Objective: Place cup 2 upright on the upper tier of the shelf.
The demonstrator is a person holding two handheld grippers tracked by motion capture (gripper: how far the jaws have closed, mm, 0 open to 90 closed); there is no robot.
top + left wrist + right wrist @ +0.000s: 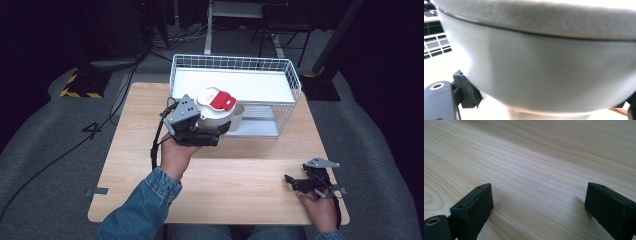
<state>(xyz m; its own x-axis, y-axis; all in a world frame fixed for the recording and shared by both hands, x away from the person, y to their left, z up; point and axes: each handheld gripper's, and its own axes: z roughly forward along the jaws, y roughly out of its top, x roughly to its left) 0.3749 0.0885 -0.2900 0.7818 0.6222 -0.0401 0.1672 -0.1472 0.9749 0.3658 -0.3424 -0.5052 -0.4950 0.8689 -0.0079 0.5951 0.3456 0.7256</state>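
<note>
The left claw (216, 131) is clamped on a round white tub (216, 116) with a smooth pale wall and a white-and-red lid, held above the worktop (240, 175) just before the wire basket (292, 82), while the right claw (296, 181) rests apart.

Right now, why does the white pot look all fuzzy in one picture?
In the left gripper view the white pot sits so close to the camera that it blurs and glares; in the high view it looks sharper, with dark surroundings; in the right gripper view the wooden table shows clear grain.
</note>
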